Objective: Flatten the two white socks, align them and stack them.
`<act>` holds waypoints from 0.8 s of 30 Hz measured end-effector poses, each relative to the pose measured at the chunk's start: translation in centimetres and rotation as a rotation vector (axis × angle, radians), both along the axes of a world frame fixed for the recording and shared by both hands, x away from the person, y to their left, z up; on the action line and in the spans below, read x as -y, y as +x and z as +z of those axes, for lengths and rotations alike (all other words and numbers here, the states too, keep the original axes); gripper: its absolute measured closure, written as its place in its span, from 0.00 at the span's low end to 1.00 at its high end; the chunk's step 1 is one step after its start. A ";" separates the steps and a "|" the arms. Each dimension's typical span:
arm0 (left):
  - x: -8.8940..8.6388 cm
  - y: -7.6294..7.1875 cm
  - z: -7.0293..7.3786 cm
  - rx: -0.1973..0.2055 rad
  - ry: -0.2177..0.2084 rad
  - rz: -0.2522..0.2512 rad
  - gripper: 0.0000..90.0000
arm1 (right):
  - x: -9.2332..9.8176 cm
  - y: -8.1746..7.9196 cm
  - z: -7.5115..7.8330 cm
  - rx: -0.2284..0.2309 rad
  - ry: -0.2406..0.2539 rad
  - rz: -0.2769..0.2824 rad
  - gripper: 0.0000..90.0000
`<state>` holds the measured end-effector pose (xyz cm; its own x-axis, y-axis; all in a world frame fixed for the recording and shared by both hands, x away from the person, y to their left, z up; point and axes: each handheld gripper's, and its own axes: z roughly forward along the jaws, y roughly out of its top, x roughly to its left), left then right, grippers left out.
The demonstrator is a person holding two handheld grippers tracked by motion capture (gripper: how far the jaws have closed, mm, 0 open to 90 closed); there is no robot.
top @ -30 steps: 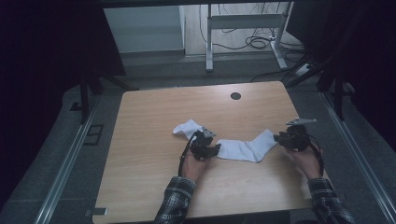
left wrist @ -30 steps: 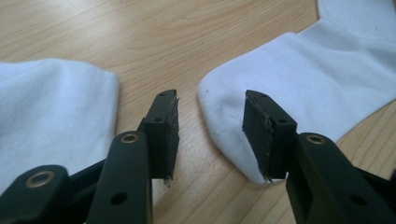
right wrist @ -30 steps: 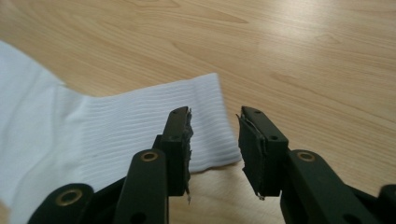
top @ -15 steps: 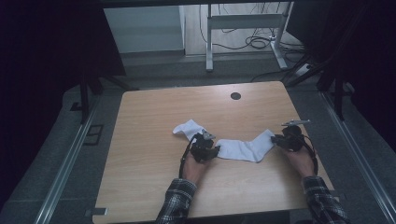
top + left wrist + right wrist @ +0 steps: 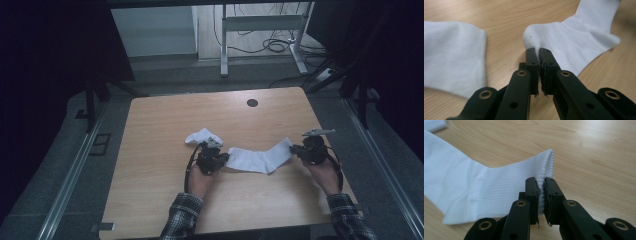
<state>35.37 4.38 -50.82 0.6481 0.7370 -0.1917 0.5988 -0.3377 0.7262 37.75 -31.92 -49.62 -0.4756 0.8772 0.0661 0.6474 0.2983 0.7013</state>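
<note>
**Both claws pinch one white sock by its ends**

The left gripper (image 5: 223, 161) has its jaws drawn together on the toe end of a white sock (image 5: 258, 159); in the left gripper view the two black pads sit almost touching, with a thin fold of fabric squeezed up between them. These jaws have just been closing, with the sock between them. The right gripper (image 5: 295, 149) clamps the ribbed cuff of the same sock (image 5: 499, 187), its jaws likewise just closed onto the cloth, the cuff edge standing up between the pads. The sock stretches between the two grippers across the near half of the wooden table (image 5: 165, 120), bent at the heel. A second white sock (image 5: 202, 136) lies crumpled on the table just beyond the left gripper, apart from the held one.
</note>
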 end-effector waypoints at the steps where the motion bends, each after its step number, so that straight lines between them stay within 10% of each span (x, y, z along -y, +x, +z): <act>1: -0.3 -0.2 0.4 0.001 -0.001 -0.006 0.95 | -0.3 -0.3 0.3 0.007 0.004 0.012 0.90; 14: -5.7 -4.4 3.9 0.024 0.042 -0.006 0.95 | -4.5 -4.1 3.5 0.064 0.050 0.158 0.90; 24: -9.4 -7.1 1.8 -0.017 0.089 0.045 0.94 | -7.5 -5.9 1.6 0.018 0.048 0.239 0.89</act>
